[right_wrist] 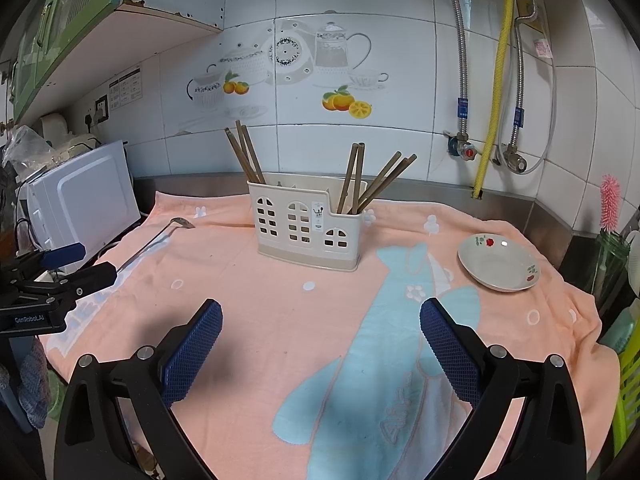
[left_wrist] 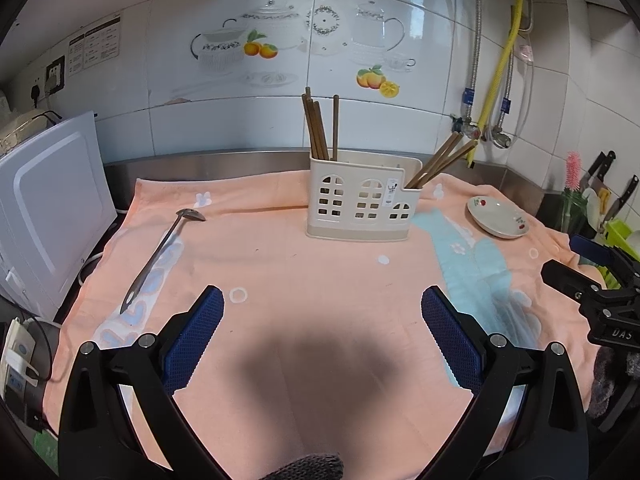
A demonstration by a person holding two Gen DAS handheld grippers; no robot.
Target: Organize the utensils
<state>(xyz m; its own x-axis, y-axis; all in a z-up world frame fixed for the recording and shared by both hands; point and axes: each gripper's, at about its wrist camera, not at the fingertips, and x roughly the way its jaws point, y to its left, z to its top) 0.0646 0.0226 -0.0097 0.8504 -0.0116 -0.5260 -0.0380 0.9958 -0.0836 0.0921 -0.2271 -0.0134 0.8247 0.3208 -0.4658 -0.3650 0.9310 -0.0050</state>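
Left gripper [left_wrist: 322, 310] and right gripper [right_wrist: 320, 316] spread wide, empty; cream caddy [right_wrist: 306, 236] holding chopsticks [right_wrist: 362, 180]; dish [right_wrist: 498, 262] bare

One cream utensil caddy [right_wrist: 307, 229] stands on one peach towel [right_wrist: 280, 320]. Wooden chopsticks [right_wrist: 246, 154] in it come in clusters: three at its ten o'clock corner, with perhaps a fourth hidden behind them, and a bunch [right_wrist: 376, 182] of about five at its two o'clock end. One metal ladle [left_wrist: 160, 254] lies at nine o'clock of the caddy, and one small dish [right_wrist: 498, 262] at three o'clock. One microwave [left_wrist: 48, 204] sits farther out at nine o'clock.
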